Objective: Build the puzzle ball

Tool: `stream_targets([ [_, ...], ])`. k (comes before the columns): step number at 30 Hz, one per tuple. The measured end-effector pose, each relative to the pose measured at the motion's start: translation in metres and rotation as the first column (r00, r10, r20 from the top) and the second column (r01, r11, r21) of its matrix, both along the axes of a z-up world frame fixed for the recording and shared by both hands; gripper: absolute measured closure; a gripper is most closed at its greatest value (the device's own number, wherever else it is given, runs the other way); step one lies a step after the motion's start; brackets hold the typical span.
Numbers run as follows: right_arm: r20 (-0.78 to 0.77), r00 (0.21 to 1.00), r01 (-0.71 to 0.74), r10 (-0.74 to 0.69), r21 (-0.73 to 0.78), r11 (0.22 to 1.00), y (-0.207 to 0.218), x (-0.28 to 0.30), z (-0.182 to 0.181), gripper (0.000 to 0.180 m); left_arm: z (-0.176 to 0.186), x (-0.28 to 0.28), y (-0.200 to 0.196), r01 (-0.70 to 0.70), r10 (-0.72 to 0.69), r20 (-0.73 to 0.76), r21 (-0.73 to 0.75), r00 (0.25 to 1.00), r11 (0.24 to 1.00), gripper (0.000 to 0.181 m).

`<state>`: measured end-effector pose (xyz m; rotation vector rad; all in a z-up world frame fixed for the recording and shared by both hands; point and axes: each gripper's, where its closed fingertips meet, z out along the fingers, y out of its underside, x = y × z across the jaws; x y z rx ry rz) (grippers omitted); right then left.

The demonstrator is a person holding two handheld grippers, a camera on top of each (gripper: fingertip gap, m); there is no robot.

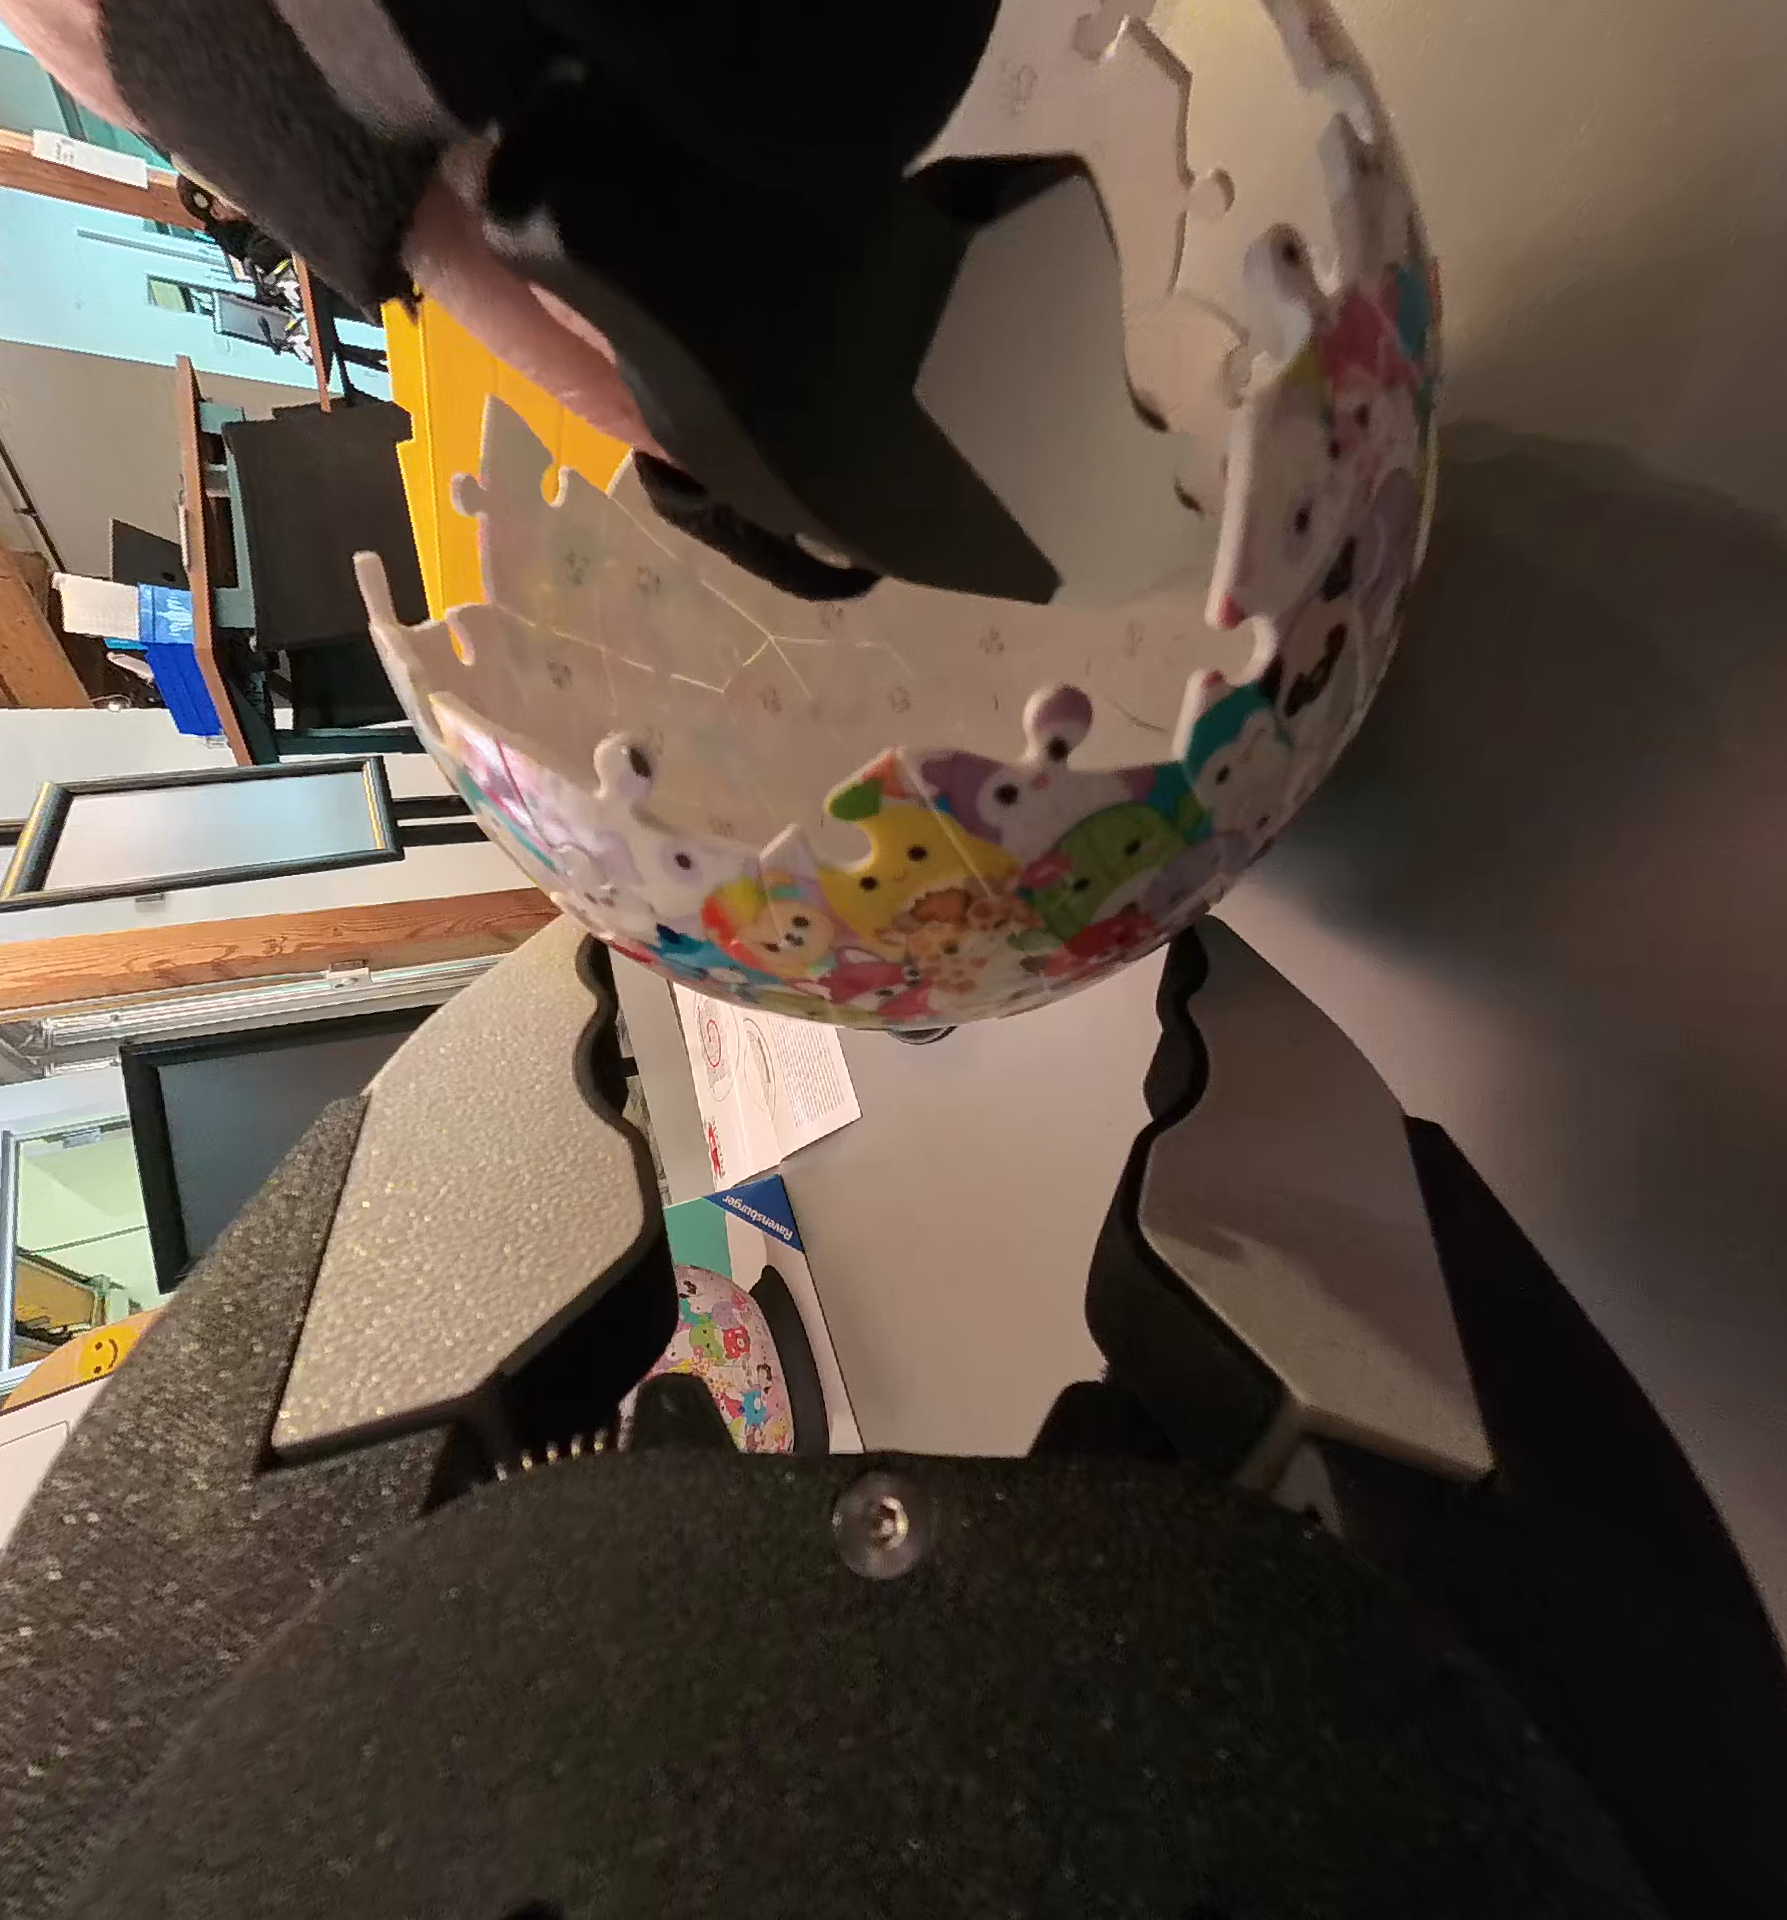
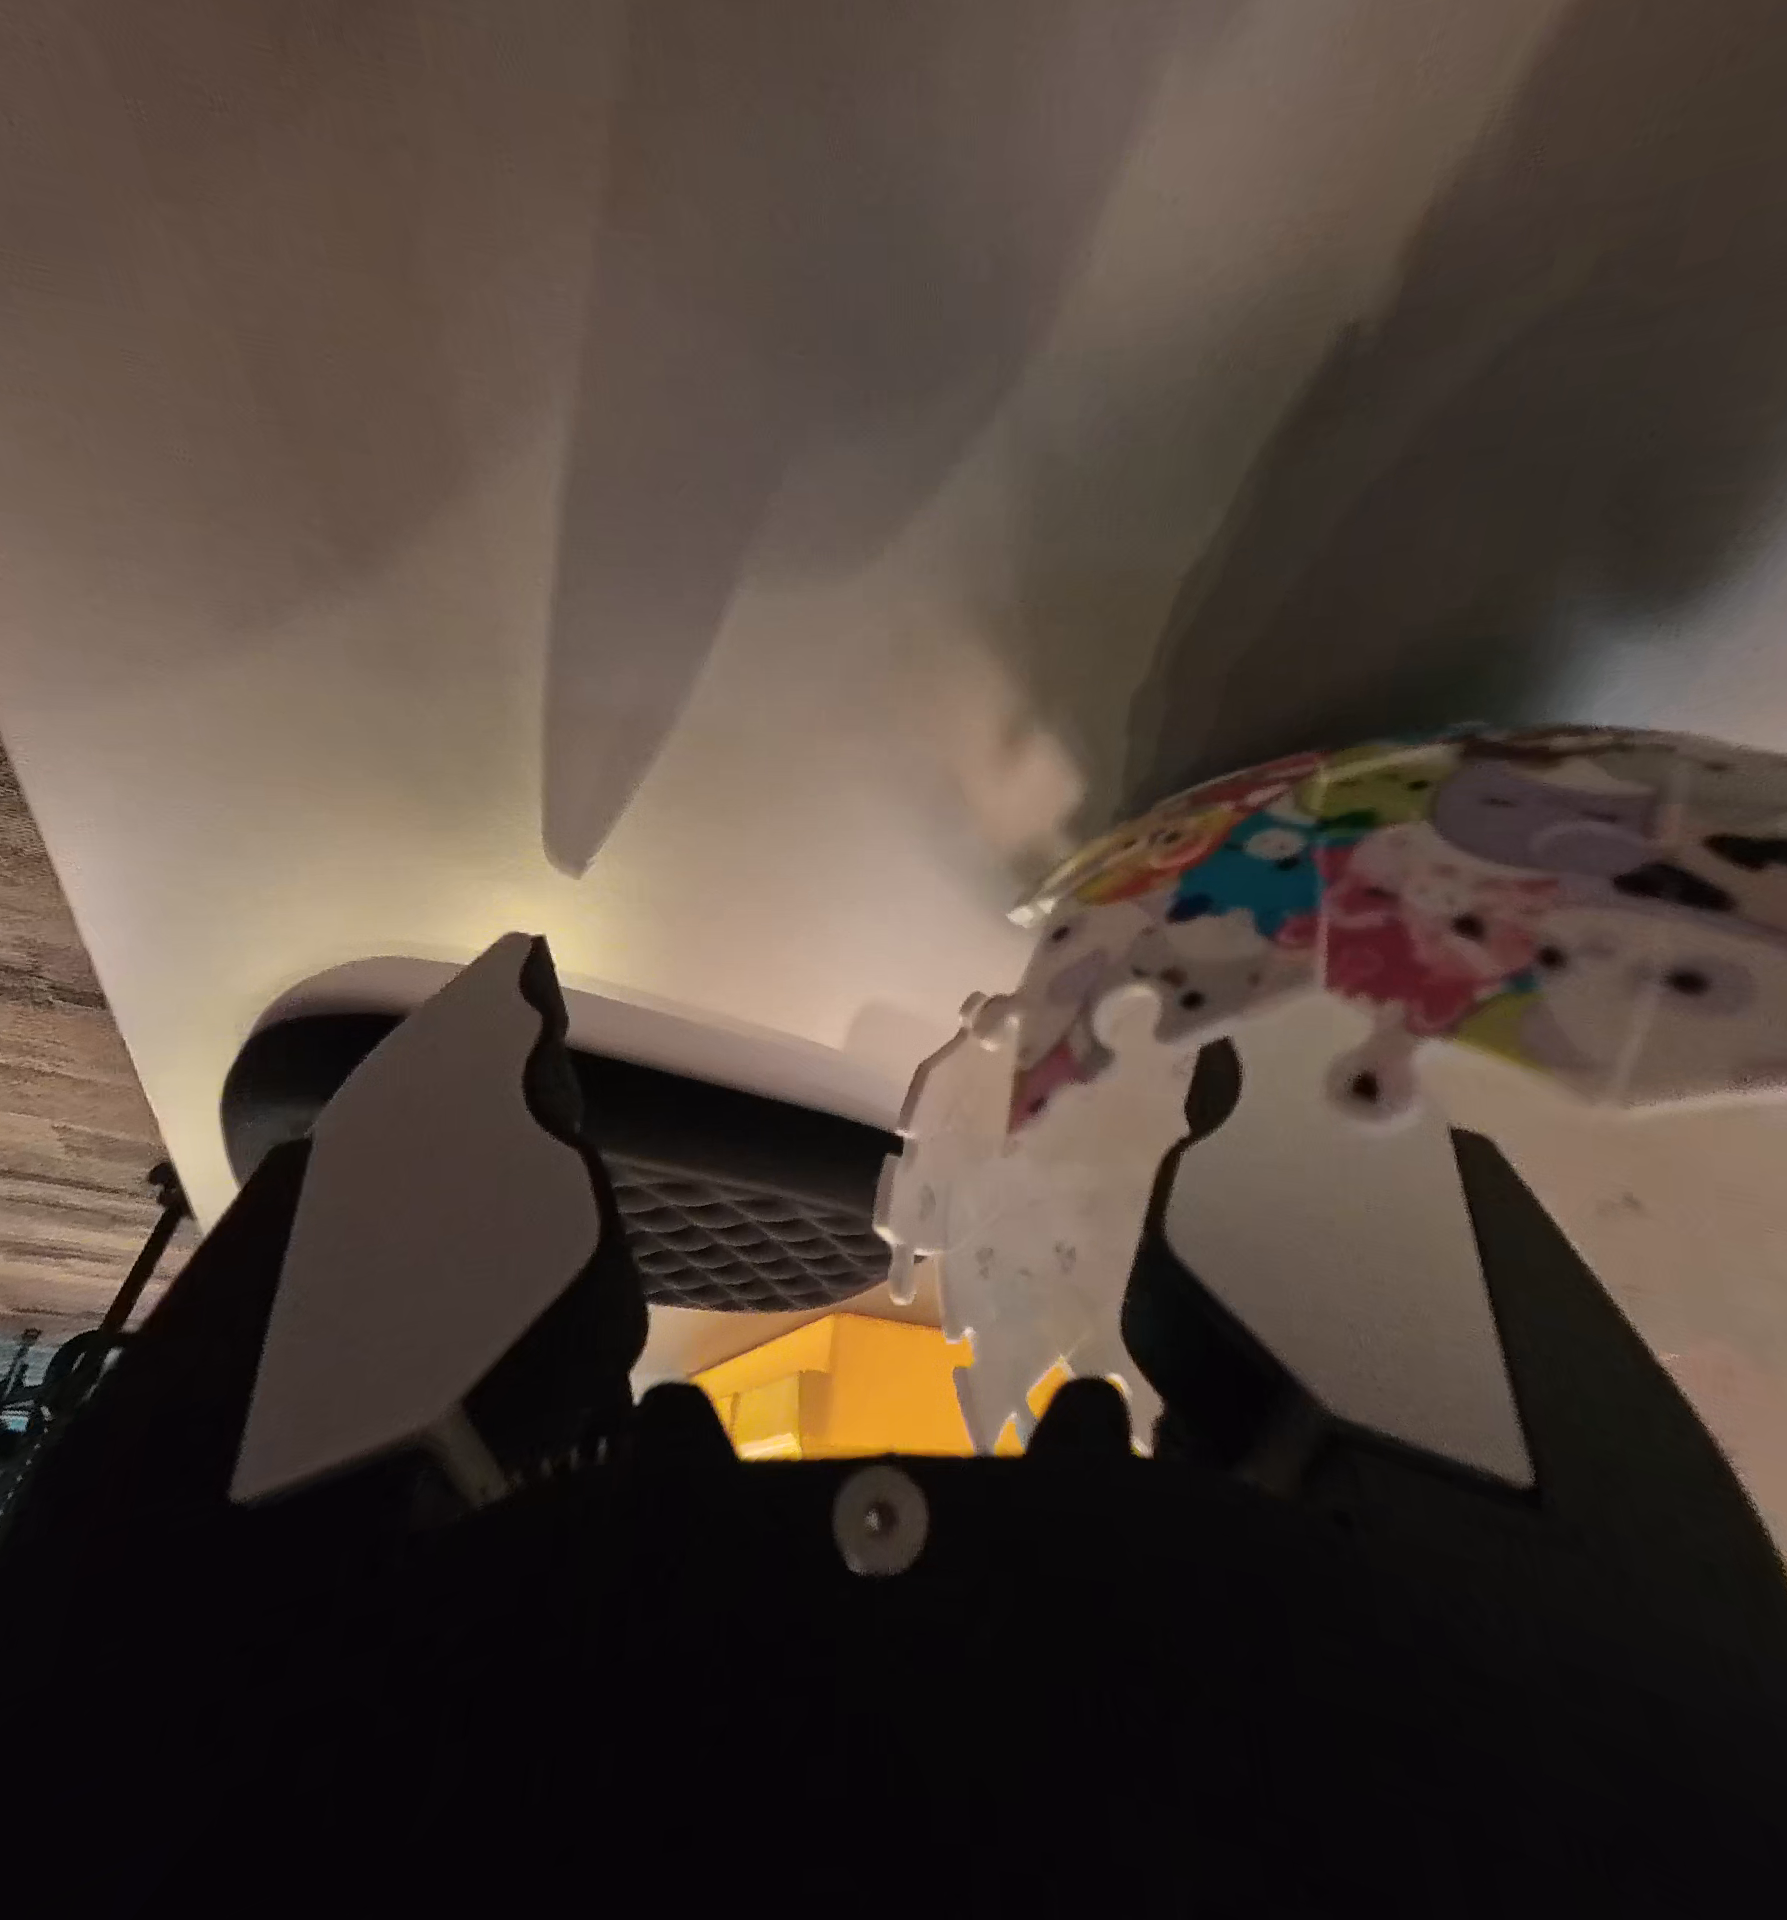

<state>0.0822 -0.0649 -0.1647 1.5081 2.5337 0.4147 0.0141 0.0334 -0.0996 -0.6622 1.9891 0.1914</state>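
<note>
The half-built puzzle ball (image 1: 930, 883) is an open shell, with bright cartoon pictures outside and white inside. It lies against the white table (image 1: 1616, 935) just past my left gripper (image 1: 889, 956). The left jaws stand wide apart and both fingertips (image 1: 596, 961) touch the ball's rounded near side. My right gripper (image 2: 884, 1049) is open, and the shell's jagged white rim (image 2: 956, 1184) stands between its fingers, close to the right one. In the left wrist view the right gripper (image 1: 847, 499) reaches into the ball from above, held by a person's hand (image 1: 546, 322).
A folded instruction sheet (image 1: 780, 1070) and the puzzle box (image 1: 738, 1299) lie on the table behind the ball. A yellow block (image 1: 453, 384) stands farther back. A white device with a black mesh face (image 2: 743, 1205) sits ahead of the right gripper. The table edge and floor (image 2: 6, 935) lie to its left.
</note>
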Motion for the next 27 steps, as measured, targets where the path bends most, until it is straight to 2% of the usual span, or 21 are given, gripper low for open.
stream_targets([
  [27,-0.034,0.999,0.004,-0.007,-0.095,0.995,-0.026,-0.001,0.011,0.069,0.000,0.003,-0.003,0.018,-0.018,0.005,0.025,1.000,1.000,0.085],
])
